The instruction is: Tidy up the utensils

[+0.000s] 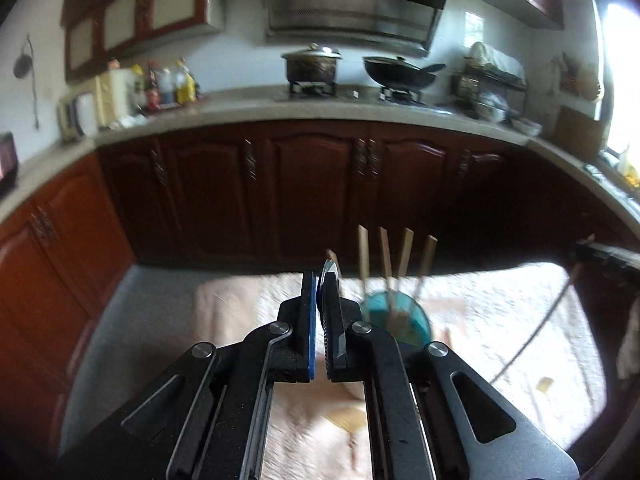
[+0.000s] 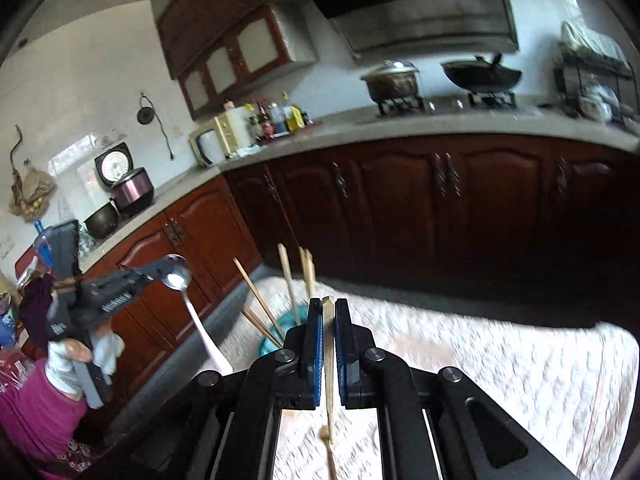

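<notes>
Your left gripper (image 1: 320,292) clamps one spoon (image 2: 180,276); your right gripper (image 2: 329,312) clamps one chopstick (image 2: 329,344). Teal cup (image 1: 416,320) near centre: four chopsticks (image 1: 386,264) visible.

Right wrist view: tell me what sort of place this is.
A home kitchen, almost certainly. A lidded pot and a wok sit on a gas stove under a range hood, with dark wooden cabinets below the countertop.
</notes>
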The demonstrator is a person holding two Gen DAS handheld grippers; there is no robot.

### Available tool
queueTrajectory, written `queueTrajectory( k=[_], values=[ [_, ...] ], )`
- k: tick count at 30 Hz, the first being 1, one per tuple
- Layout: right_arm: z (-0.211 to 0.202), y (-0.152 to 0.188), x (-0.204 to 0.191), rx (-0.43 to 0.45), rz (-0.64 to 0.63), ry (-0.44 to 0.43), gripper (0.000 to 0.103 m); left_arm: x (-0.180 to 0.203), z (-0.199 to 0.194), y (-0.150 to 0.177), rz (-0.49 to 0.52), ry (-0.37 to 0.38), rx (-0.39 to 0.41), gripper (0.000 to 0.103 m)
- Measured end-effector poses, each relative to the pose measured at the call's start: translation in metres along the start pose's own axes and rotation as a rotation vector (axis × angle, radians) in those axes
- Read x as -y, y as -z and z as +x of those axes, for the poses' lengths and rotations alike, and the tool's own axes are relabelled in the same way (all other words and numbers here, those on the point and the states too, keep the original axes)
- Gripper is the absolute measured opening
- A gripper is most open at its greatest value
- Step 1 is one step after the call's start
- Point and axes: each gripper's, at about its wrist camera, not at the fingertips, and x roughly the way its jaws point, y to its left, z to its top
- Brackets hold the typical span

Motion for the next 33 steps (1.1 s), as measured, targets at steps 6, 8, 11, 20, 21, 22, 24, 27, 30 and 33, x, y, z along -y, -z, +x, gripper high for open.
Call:
queueTrajectory(
  k=[6, 8, 11, 20, 21, 22, 24, 27, 30, 33],
  values=[
    [0.013, -0.032, -0.024, 0.036, -0.038, -0.017, 0.005, -0.002, 0.026, -0.005, 0.023, -0.09, 0.037, 0.002],
    [0.02, -0.041, -0.031, 0.041, -0.051, -0.019, 0.005, -0.001, 0.036, -0.005, 0.029, -0.114, 0.043, 0.002],
    [0.035, -0.05, -0.039, 0.035, -0.065, -0.014, 0.005, 0.002, 0.053, -0.002, 0.037, -0.141, 0.045, 0.002],
    [0.084, -0.053, -0.044, 0.014, -0.066, 0.01, 0.005, 0.009, 0.082, 0.011, 0.073, -0.201, 0.048, 0.002],
    [0.09, -0.051, -0.043, 0.006, -0.063, 0.014, 0.005, 0.01, 0.085, 0.013, 0.076, -0.205, 0.047, 0.002],
    [0.095, -0.049, -0.042, 0.0, -0.06, 0.014, 0.005, 0.011, 0.088, 0.014, 0.079, -0.208, 0.045, 0.002],
    [0.105, -0.045, -0.039, -0.02, -0.053, 0.014, 0.005, 0.015, 0.093, 0.018, 0.089, -0.206, 0.036, 0.002],
    [0.119, -0.038, -0.037, -0.05, -0.057, 0.017, 0.005, 0.021, 0.097, 0.026, 0.119, -0.209, 0.03, 0.002],
    [0.132, -0.027, -0.032, -0.087, -0.05, 0.014, 0.005, 0.024, 0.102, 0.031, 0.13, -0.206, 0.019, 0.002],
    [0.142, -0.015, -0.027, -0.122, -0.041, 0.008, 0.005, 0.025, 0.108, 0.035, 0.127, -0.198, -0.001, 0.002]
  ],
)
